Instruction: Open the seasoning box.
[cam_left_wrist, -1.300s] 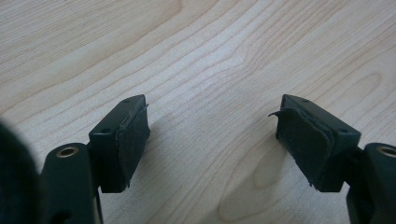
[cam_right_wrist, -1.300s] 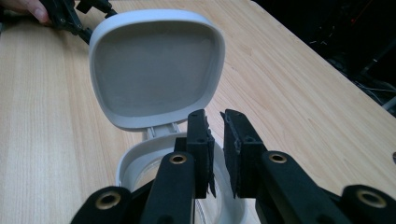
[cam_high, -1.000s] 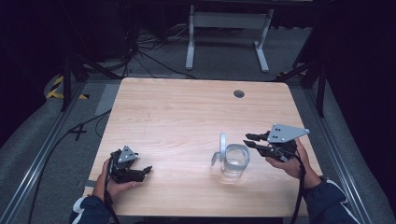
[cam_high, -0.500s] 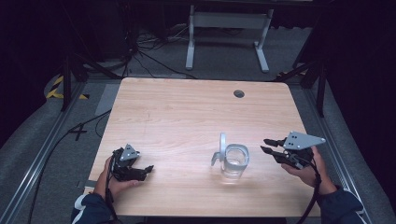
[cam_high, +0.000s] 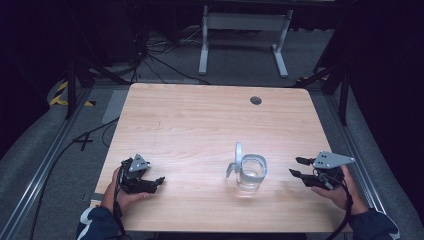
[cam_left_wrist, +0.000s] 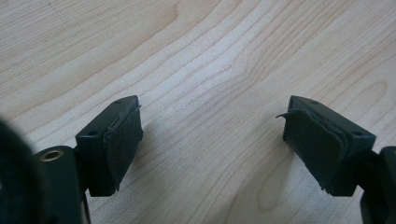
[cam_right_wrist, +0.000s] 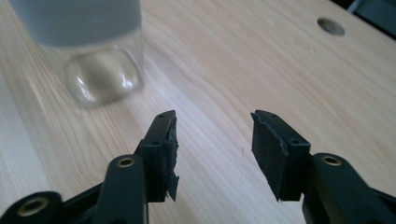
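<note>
A pale wooden worktop (cam_high: 200, 125) carries a clear glass mug (cam_high: 248, 172), upright toward its near right. The right claw (cam_high: 295, 167) sits just right of the mug, apart from it, jaws just spreading and released with nothing between. The left claw (cam_high: 159, 181) rests near left, released, gripping nothing.

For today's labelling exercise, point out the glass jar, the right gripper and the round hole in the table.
glass jar (cam_high: 249, 174), high view, on its clear wall.
right gripper (cam_high: 297, 167), high view, midway between its open jaws.
round hole (cam_high: 256, 100), high view, on its dark centre.
</note>
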